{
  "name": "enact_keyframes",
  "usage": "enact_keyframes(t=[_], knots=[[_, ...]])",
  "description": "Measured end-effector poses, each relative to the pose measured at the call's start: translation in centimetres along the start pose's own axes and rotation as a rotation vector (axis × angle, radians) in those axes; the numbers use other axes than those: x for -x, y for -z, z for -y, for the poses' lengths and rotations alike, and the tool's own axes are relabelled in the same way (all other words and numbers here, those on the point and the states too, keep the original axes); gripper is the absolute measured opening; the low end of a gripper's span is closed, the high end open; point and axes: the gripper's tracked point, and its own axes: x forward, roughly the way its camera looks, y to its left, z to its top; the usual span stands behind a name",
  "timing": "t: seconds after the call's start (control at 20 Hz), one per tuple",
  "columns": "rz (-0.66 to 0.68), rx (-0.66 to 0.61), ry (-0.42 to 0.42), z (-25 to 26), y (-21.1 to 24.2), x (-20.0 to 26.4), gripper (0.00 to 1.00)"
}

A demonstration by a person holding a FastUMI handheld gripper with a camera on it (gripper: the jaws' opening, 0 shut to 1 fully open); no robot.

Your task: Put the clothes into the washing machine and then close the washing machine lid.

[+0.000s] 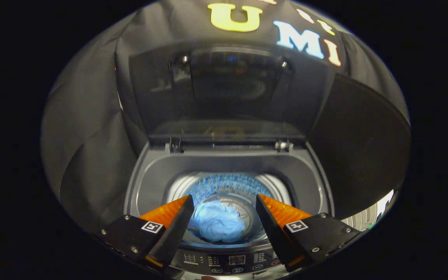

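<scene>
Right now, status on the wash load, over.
Gripper jaws open, empty, above the drum. Blue clothes lying in the drum bottom, between the jaws in view. Lid standing open at the back. Nothing blocking the lid.

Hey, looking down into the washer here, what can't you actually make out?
- Gripper view: the blue clothes in the drum; the open gripper fingers hide both sides.
- Control panel markings: too small, blurred.
- Raised lid: dark glass, reflections only.

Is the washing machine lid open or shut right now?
Open. The lid stands raised behind the tub, where the blue clothes lie. The gripper hovers above with jaws apart, holding nothing.
</scene>
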Motion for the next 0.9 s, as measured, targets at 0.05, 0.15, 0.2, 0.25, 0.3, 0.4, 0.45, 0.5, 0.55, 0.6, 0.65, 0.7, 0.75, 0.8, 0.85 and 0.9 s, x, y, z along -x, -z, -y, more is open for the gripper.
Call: enact_keyframes(t=[0.05, 0.15, 0.2, 0.25, 0.3, 0.4, 0.45, 0.5, 0.55, 0.6, 0.65, 0.7, 0.75, 0.8, 0.85, 0.9], knots=[[0.044, -0.017, -0.002, 0.2, -1.2, 1.0, 0.98], [0.113, -0.020, 0.023, 1.1, -3.4, 3.0, 0.99], [0.143, -0.002, 0.042, 1.7, -4.8, 3.7, 0.98], [0.171, 0.010, 0.046, 2.1, -6.2, 4.5, 0.98], [0.193, 0.012, 0.047, 2.3, -7.5, 5.0, 0.98], [0.241, 0.006, 0.051, 2.2, -10.8, 5.8, 0.98], [0.261, 0.002, 0.048, 2.0, -12.5, 6.3, 0.98], [0.280, 0.001, 0.049, 1.9, -14.3, 6.4, 0.98], [0.298, 0.001, 0.047, 1.9, -16.0, 6.4, 0.98], [0.314, 0.001, 0.046, 1.9, -17.8, 6.3, 0.98], [0.322, 0.006, 0.046, 1.7, -19.1, 6.1, 0.98], [0.328, 0.011, 0.045, 1.5, -20.4, 5.7, 0.98], [0.336, 0.016, 0.039, 1.2, -22.0, 5.4, 0.98], [0.343, 0.018, 0.032, 0.9, -23.4, 4.8, 0.98], [0.342, 0.021, 0.025, 0.6, -24.3, 4.1, 0.98], [0.337, 0.034, 0.028, 0.5, -25.1, 3.3, 0.98]])
